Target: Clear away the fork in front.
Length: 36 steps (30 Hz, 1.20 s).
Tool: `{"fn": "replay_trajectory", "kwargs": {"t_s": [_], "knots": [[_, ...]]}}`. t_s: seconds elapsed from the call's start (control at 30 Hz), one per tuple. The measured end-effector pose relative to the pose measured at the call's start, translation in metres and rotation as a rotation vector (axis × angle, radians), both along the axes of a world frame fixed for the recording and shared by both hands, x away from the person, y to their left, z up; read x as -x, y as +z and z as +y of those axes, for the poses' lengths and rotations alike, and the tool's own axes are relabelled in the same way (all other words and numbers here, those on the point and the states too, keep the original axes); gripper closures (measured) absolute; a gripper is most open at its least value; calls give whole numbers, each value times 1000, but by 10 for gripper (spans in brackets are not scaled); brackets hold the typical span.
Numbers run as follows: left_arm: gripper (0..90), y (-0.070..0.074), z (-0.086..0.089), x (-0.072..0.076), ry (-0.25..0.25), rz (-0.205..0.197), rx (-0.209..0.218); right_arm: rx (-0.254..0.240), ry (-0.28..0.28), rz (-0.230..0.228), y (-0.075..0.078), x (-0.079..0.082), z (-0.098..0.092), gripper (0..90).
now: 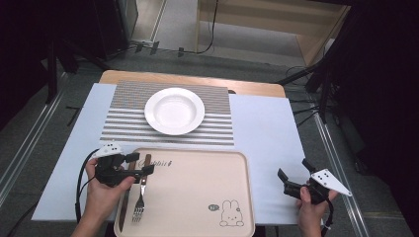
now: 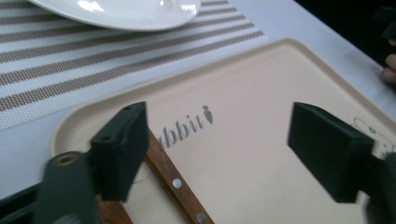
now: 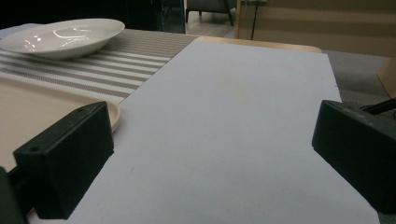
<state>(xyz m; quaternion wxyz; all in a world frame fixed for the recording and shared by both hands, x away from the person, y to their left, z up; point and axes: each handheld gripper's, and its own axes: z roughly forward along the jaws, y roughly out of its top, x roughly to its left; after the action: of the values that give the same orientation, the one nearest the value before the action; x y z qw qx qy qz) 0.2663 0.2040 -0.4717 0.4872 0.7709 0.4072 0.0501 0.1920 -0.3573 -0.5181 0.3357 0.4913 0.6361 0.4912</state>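
Counter with tray (image 1: 197, 197), fork (image 1: 140, 200), knife (image 1: 124, 195).
Left tool (image 1: 140, 165), released, straddles the handles; clamping could catch both. Right tool (image 1: 292, 175) released.

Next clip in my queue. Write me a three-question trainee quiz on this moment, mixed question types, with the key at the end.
1. True or false: the white plate sits on the striped placemat.
2. Which lies on the beige tray? A) a spoon B) a fork and a wood-handled knife C) a cup
3. Fill in: the left gripper hovers, jaws open, over the cutlery ____.

Key: 1 true; 2 B; 3 handles. The right gripper, also open, is over the pale table cover, right of the tray.
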Motion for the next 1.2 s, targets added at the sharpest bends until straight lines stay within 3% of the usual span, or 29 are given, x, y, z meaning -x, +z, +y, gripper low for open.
{"fn": "replay_trajectory", "kwargs": {"t_s": [0.03,0.1,0.77,1.2], "knots": [[90,0,1,-1,1,-6,1,0,1,0,0,0,0,0],[0,1,3,-2,16,-10,7,0,2,0,0,0,0,0],[0,17,9,-30,26,-30,40,5,14,1,0,0,1,0],[0,28,8,-47,46,-55,26,12,18,-3,0,0,1,0]]}}
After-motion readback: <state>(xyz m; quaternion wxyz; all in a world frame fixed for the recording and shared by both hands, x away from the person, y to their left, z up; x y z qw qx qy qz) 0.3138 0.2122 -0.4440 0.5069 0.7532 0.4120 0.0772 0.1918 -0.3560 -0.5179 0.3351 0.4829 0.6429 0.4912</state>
